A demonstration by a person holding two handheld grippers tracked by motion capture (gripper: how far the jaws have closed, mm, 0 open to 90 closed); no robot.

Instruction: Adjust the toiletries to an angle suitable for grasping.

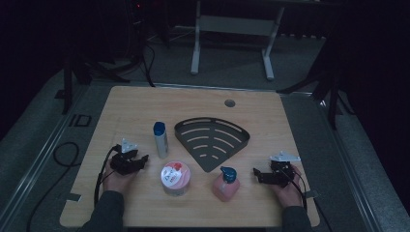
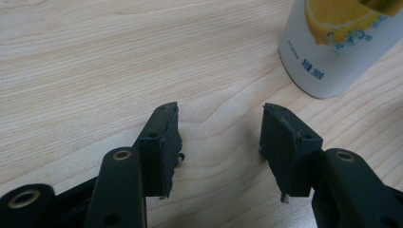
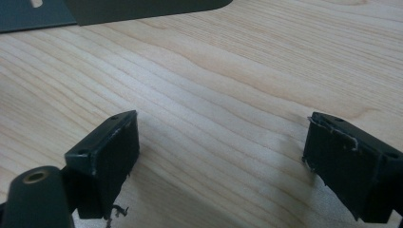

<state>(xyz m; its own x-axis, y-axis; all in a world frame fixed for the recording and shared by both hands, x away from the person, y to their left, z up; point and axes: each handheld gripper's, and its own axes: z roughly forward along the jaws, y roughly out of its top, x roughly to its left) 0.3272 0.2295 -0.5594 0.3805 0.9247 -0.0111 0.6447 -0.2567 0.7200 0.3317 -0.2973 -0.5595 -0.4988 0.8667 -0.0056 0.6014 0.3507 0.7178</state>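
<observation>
The white bottle (image 2: pixel 340 42) is cut off by the frame's top edge.

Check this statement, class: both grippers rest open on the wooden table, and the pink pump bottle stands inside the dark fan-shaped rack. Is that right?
Not quite. The pink pump bottle stands on the bare wooden table, in front of the dark fan-shaped rack, not inside it; the high view shows this. The rest holds: the left gripper and the right gripper both rest open on the table.

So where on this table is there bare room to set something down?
Bare wood runs along the far edge of the table behind the black rack, and down both side edges. The near middle is crowded: white bottle, round tub, pink pump bottle.
</observation>
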